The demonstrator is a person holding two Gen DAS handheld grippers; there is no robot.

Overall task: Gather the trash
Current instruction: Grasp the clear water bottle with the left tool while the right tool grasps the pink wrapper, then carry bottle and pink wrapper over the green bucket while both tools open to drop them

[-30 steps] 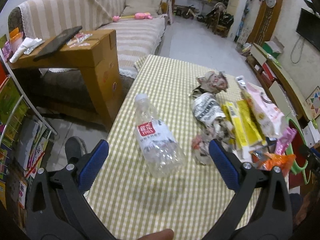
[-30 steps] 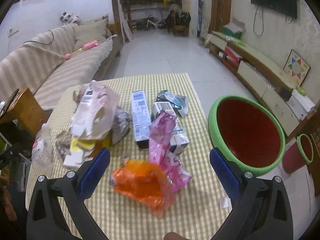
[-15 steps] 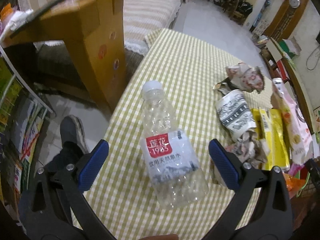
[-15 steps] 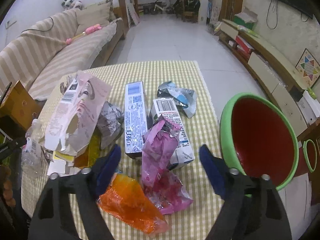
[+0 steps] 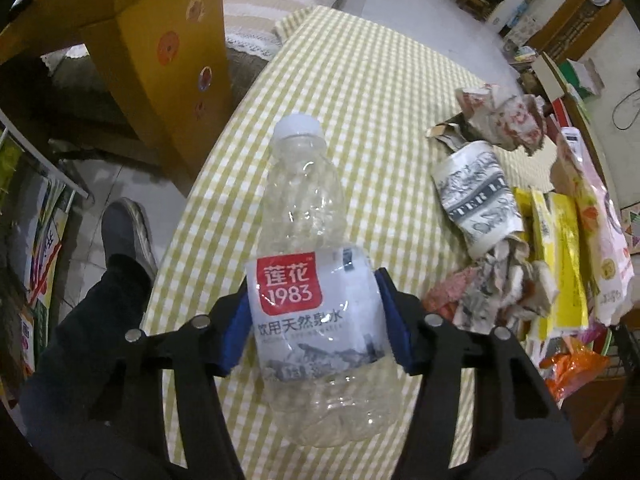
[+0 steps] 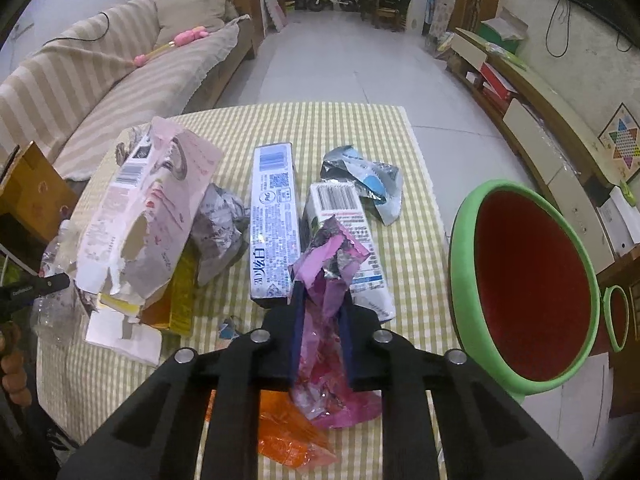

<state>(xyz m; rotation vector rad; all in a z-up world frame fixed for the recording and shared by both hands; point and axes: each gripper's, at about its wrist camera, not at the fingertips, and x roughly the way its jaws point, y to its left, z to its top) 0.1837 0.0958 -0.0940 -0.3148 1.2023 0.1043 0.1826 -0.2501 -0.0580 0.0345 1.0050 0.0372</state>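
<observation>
Both tongs have just been closing: the left tongs (image 5: 314, 322) now clamp the bottle (image 5: 316, 280), lying lengthwise on the desk (image 5: 380, 80), cap pointing away; the right tongs (image 6: 320, 316) pinch the pink wrapper (image 6: 326, 292), with the bin (image 6: 524, 276) just to their right.

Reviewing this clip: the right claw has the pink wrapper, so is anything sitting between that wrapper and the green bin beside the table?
Nothing visible. The right claw, jaws just closed, pinches the pink wrapper. The green bin stands open off the table's right edge, and only bare checked tablecloth lies between them.
</observation>
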